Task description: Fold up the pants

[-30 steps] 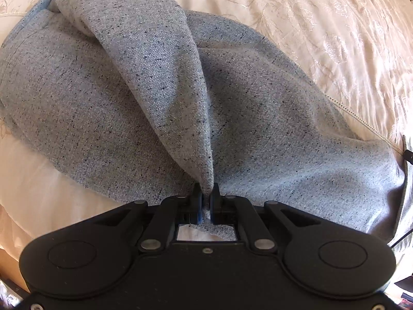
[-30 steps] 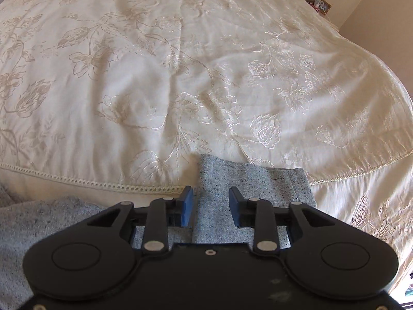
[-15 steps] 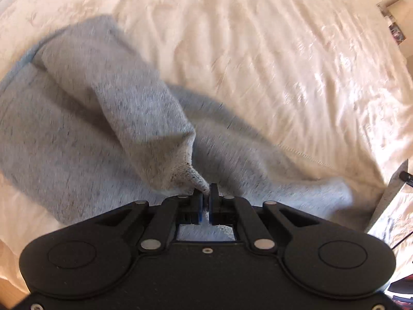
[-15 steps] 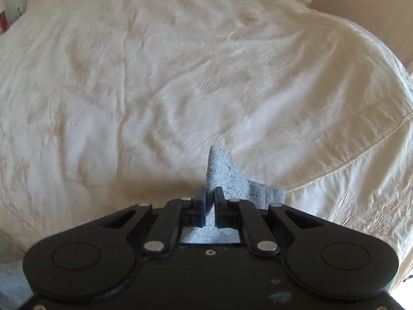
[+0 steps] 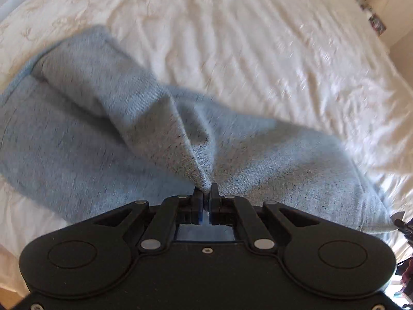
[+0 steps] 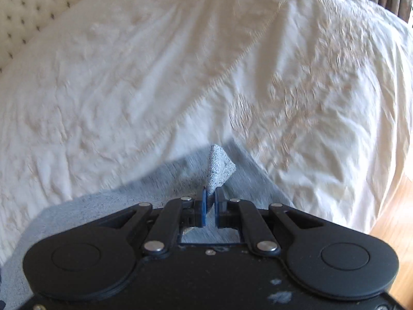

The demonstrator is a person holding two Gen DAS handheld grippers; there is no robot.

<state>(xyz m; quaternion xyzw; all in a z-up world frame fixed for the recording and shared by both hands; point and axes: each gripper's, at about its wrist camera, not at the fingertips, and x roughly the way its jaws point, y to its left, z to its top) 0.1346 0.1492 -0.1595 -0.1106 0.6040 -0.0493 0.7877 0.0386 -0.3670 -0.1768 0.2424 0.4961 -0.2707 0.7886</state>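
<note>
In the left wrist view, the left gripper has its jaws clenched on a pinched peak of the grey pants. From that peak a fold runs up and to the left, and the rest of the garment lies spread over the cream bedspread, reaching the lower right of the picture

In the right wrist view, the right gripper grasps a small corner of the pants, which stands up between the blue pads. More grey cloth lies beneath it on the bedspread. A tufted headboard shows at upper left and a wooden floor at lower right
</note>
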